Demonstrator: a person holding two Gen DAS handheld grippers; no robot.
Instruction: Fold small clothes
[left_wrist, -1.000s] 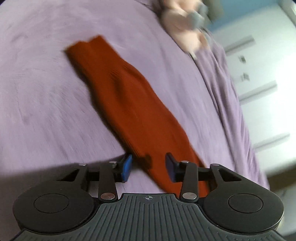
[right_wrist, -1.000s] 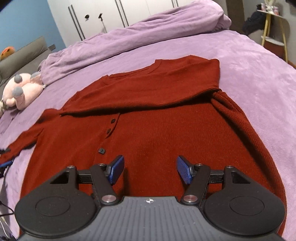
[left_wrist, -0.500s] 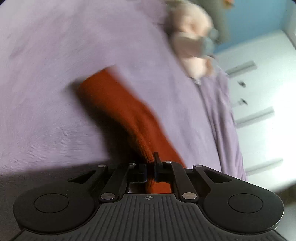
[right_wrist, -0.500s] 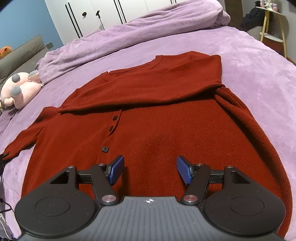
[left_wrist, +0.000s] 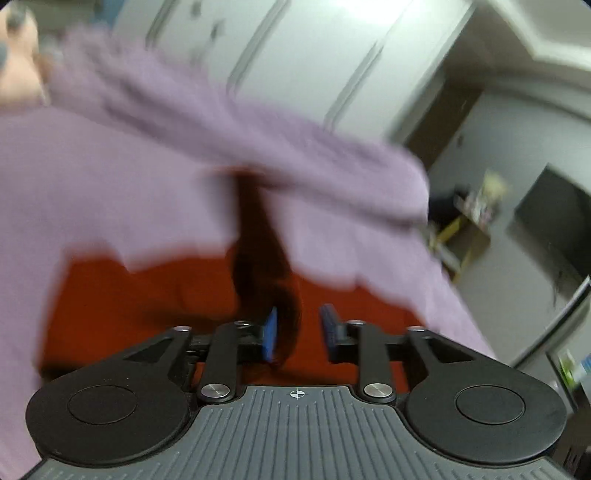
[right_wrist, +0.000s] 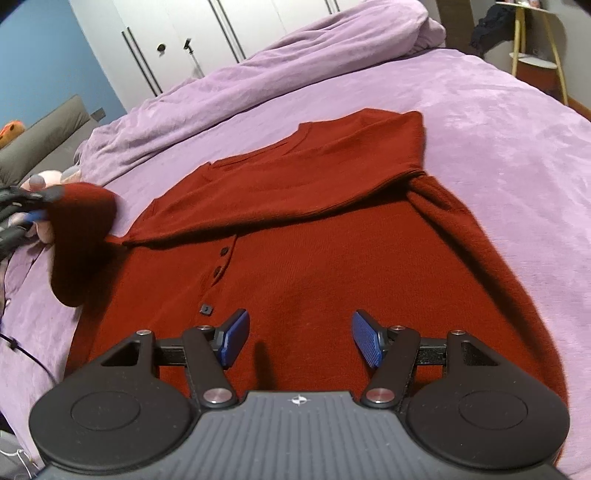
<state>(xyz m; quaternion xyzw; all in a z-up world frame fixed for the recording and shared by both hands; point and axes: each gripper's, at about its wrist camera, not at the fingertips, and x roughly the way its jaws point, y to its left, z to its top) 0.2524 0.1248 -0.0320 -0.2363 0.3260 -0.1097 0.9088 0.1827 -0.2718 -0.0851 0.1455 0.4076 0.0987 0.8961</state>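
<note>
A dark red knitted sweater (right_wrist: 314, 240) lies flat on the purple bed cover (right_wrist: 498, 155), one sleeve folded across its chest. My right gripper (right_wrist: 299, 339) hovers open over the sweater's lower front, nothing between its fingers. At the left edge of the right wrist view, my left gripper (right_wrist: 35, 210) holds up the other sleeve (right_wrist: 81, 229) above the bed. In the blurred left wrist view that sleeve (left_wrist: 262, 251) hangs between the opening jaws of the left gripper (left_wrist: 299, 332). It rests against the left pad, with a gap to the right pad. The sweater body (left_wrist: 147, 295) lies below.
A pink plush toy (right_wrist: 48, 177) sits at the bed's far left. A bunched purple duvet (right_wrist: 258, 62) runs along the back, with white wardrobe doors (right_wrist: 184, 37) behind. A yellow-legged stool (right_wrist: 535, 62) stands at the right. A thin cable (right_wrist: 22, 350) lies at the bed's left.
The left gripper shut on the sleeve's end, lifted it and swung it toward the sweater body while rolling; its jaws have now parted. The right gripper stayed put.
</note>
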